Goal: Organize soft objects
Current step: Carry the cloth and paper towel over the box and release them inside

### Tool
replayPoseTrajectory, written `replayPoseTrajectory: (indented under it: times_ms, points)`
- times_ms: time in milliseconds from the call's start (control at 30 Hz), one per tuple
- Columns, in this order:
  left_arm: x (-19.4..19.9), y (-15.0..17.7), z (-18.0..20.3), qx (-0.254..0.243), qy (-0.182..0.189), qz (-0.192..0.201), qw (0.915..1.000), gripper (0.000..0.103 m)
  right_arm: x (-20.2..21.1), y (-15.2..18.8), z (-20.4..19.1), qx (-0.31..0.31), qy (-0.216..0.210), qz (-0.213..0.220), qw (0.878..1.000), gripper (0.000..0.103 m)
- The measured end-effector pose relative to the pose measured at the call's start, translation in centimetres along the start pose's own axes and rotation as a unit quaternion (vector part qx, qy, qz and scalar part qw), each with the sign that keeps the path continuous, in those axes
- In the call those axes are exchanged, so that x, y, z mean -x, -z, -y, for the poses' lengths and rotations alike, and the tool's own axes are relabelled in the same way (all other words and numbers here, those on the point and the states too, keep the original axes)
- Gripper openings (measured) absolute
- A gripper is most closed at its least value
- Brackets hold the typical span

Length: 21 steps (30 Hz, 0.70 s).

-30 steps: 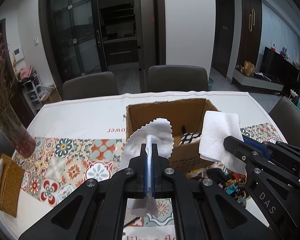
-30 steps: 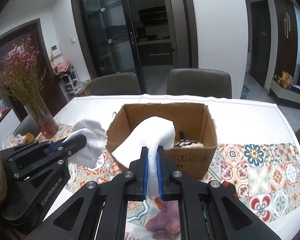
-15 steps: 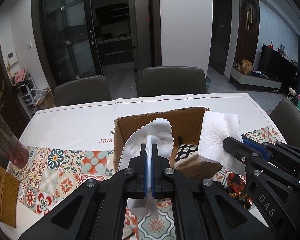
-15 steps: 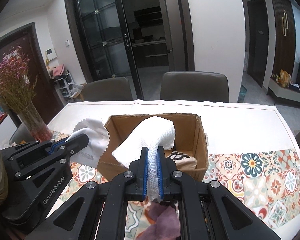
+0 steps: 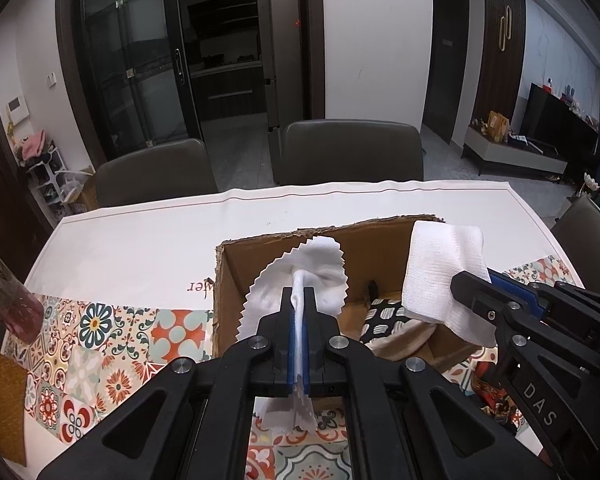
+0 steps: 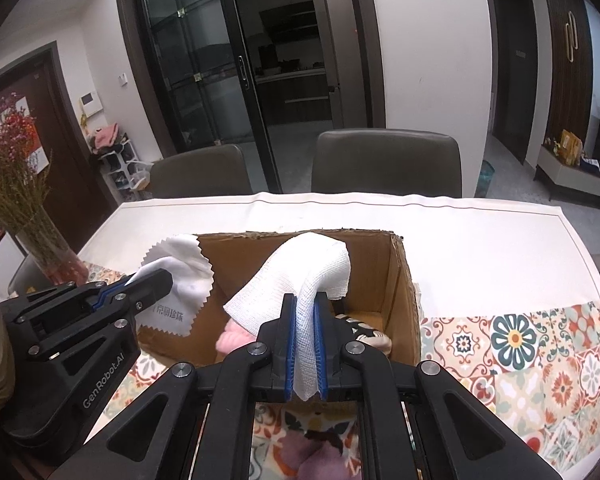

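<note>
Left gripper (image 5: 299, 300) clamps zigzag-edged cloth (image 5: 300, 276), right gripper (image 6: 304, 304) clamps gauze (image 6: 300, 272) — both level over cardboard box (image 6: 400, 280).

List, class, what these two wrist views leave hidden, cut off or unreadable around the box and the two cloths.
- Cardboard box floor: mostly hidden in the right wrist view by the gauze cloth and the right tool.
- Pink item inside: only a corner shows.
- Zigzag-edged cloth: its lower end is hidden by the left tool in the left wrist view.
- Tablecloth lettering: cut off by the box.
</note>
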State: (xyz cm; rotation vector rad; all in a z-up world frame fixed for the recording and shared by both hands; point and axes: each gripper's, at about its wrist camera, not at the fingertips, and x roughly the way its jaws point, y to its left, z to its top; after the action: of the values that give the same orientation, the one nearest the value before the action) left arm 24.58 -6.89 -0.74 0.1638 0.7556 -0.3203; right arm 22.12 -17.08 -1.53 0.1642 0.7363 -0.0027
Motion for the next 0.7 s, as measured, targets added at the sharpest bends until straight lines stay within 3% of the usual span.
replayPoseTrajectory:
  times_ms: [367,433,500,533,600,700]
  points:
    - [-2.4,-0.3,-0.5,0.004,-0.009,-0.011,0.9999,0.007,-2.3,0.0,0.1,0.005,-0.002,-0.011,1.000,0.010]
    - [-2.6,-0.2,-0.6,0.005,-0.015,-0.013,0.9998,0.015,-2.3,0.1,-0.1,0.010,0.000,-0.009,1.000,0.013]
    - [-2.6,-0.2,-0.8,0.008,-0.024,-0.013,0.9996,0.037,-2.2,0.1,-0.4,0.013,0.008,-0.005,1.000,0.013]
    - [-2.5,-0.2,-0.9,0.008,-0.028,-0.010,0.9995,0.042,-2.1,0.0,-0.5,0.015,0.011,-0.005,1.000,0.015]
    - [-2.2,-0.2,-1.0,0.009,-0.039,-0.003,0.9992,0.060,-2.1,-0.1,-0.7,0.013,0.017,-0.006,1.000,0.023]
    - [-1.6,-0.3,-1.2,0.013,-0.051,0.006,0.9986,0.070,-1.9,-0.2,-0.4,0.003,0.020,-0.006,1.000,0.046]
